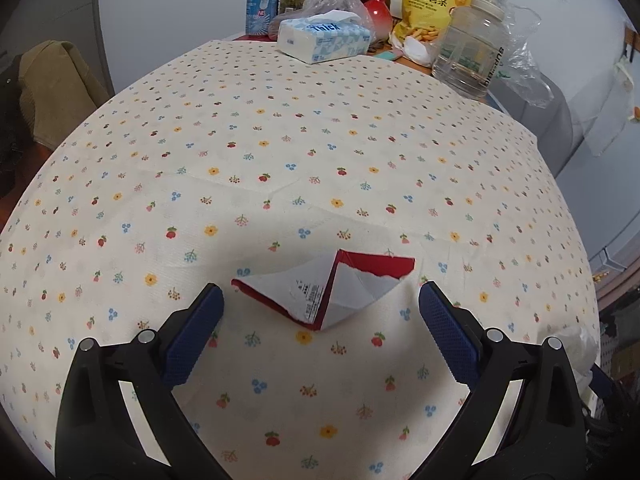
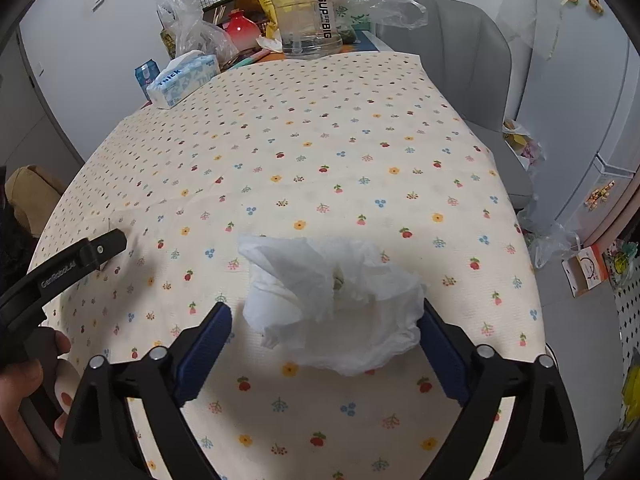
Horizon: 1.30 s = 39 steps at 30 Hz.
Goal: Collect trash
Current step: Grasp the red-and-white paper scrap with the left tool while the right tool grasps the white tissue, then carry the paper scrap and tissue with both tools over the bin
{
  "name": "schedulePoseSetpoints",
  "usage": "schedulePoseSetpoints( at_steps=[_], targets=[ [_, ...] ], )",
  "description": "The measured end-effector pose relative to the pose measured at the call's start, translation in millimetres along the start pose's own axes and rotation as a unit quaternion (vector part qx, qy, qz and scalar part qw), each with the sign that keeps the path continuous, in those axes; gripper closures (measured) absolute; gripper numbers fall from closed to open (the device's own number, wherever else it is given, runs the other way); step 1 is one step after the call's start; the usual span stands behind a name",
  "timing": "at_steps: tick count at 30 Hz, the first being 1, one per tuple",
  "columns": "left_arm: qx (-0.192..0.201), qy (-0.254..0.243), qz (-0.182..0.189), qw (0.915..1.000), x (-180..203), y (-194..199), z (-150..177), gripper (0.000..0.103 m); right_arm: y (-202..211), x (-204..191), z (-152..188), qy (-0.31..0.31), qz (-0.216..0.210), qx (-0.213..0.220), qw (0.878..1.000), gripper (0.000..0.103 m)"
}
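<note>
A flower-print cloth point(image 1: 280, 128) covers the surface. At its far edge sit a tissue pack point(image 1: 323, 40), a blue can point(image 1: 262, 12), a red vase point(image 1: 378, 14), a yellow snack bag point(image 1: 434, 4) and a clear jug point(image 2: 307, 20).

Torn red wrapper point(image 1: 324, 292), crumpled white tissue point(image 2: 336, 304), tabletop.

The bench point(image 1: 280, 140) is covered by a cream cloth printed with small red, yellow, blue and pink flowers. A torn wrapper point(image 1: 328, 292) is coloured red outside and white inside, with black print. The crumpled tissue point(image 2: 340, 300) is seen as plain white. Black frames and dark blue textured pads point(image 1: 448, 332) are shown on each gripper. A tissue pack point(image 1: 324, 40) is patterned in blue and white; a snack bag point(image 1: 432, 4) is yellow.
</note>
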State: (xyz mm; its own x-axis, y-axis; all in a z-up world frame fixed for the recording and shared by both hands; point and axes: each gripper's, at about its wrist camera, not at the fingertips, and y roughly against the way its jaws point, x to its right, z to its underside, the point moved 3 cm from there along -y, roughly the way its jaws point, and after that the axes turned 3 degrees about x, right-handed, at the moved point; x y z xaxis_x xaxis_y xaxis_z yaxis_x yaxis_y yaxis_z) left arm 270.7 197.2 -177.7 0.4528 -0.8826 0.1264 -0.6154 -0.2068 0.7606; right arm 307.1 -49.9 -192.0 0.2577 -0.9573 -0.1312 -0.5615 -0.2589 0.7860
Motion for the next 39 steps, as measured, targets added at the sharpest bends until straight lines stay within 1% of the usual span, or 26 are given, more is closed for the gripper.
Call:
schedulePoseSetpoints(
  at_steps=[1, 3, 6, 8, 9, 11, 12, 13, 14, 15, 16, 17, 19, 20, 24, 27, 31, 36, 39],
  targets=[
    [0.001, 0.003, -0.003, 1.0, 0.1, -1.0, -1.2, 0.006, -1.0, -0.6, -0.5, 0.0, -0.002, 0.001, 1.0, 0.008],
    [0.004, 0.009, -0.008, 0.9999, 0.1, -1.5, -3.1, 0.007, -2.7, -1.4, -1.9, 0.001, 0.002, 0.002, 1.0, 0.007],
    [0.01, 0.011, -0.009, 0.9998, -0.2, 0.7, -4.5, 0.022, -4.5, -1.8, -4.4, 0.006, 0.008, 0.005, 1.0, 0.008],
    [0.014, 0.016, -0.004, 0.9998, -2.2, 3.9, -4.8, 0.042, -3.7, -0.6, -5.3, 0.011, 0.017, 0.011, 1.0, 0.018],
    [0.014, 0.022, 0.005, 0.9997, -4.3, 5.5, -4.8, 0.047, -2.3, 0.5, -5.0, 0.012, 0.019, 0.013, 1.0, 0.021],
    [0.018, 0.03, 0.026, 0.999, -7.3, 10.1, -4.4, 0.063, 0.6, 2.8, -4.8, 0.013, 0.017, 0.016, 1.0, 0.036],
    [0.02, 0.031, 0.032, 0.9988, -8.3, 13.1, -4.0, 0.067, 2.0, 3.3, -4.4, 0.013, 0.015, 0.016, 1.0, 0.041],
    [0.022, 0.032, 0.035, 0.9986, -8.7, 15.8, -3.0, 0.072, 4.3, 4.7, -3.7, 0.011, 0.011, 0.016, 1.0, 0.053],
    [0.024, 0.033, 0.038, 0.9985, -9.3, 18.2, -2.2, 0.075, 6.3, 5.2, -2.7, 0.009, 0.002, 0.014, 1.0, 0.065],
    [0.026, 0.035, 0.043, 0.9981, -10.1, 21.5, -0.7, 0.076, 8.4, 5.9, -1.5, 0.005, -0.009, 0.012, 1.0, 0.07],
    [0.029, 0.036, 0.05, 0.9977, -10.7, 25.3, 1.0, 0.076, 11.9, 6.4, 0.6, 0.002, -0.025, 0.01, 1.0, 0.081],
    [0.031, 0.036, 0.053, 0.9974, -10.8, 28.4, 2.2, 0.077, 14.6, 6.3, 1.9, 0.002, -0.028, 0.011, 1.0, 0.083],
    [0.038, 0.039, 0.062, 0.9966, -12.3, 38.7, 5.4, 0.077, 25.1, 8.3, 5.8, 0.001, -0.035, 0.02, 0.999, 0.084],
    [0.04, 0.041, 0.067, 0.9961, -13.1, 42.9, 6.8, 0.077, 31.4, 10.2, 8.4, -0.005, -0.045, 0.025, 0.999, 0.084],
    [0.047, 0.049, 0.083, 0.9943, -14.4, 63.2, 16.3, 0.077, 52.4, 19.8, 19.8, -0.025, -0.061, 0.035, 0.997, 0.084],
    [0.049, 0.042, 0.092, 0.9937, -7.2, 75.5, 24.8, 0.077, 61.9, 27.4, 26.8, -0.037, -0.068, 0.04, 0.996, 0.084],
    [0.051, 0.025, 0.105, 0.9929, 10.5, 87.8, 36.1, 0.077, 75.8, 40.2, 35.6, -0.052, -0.074, 0.045, 0.995, 0.084],
    [0.046, -0.006, 0.126, 0.991, 45.8, 99.1, 48.2, 0.078, 90.3, 58.1, 41.9, -0.064, -0.073, 0.054, 0.994, 0.084],
    [0.047, -0.02, 0.134, 0.9896, 62.4, 105.8, 52.6, 0.078, 100.4, 75.2, 46.4, -0.074, -0.072, 0.06, 0.993, 0.084]
  ],
)
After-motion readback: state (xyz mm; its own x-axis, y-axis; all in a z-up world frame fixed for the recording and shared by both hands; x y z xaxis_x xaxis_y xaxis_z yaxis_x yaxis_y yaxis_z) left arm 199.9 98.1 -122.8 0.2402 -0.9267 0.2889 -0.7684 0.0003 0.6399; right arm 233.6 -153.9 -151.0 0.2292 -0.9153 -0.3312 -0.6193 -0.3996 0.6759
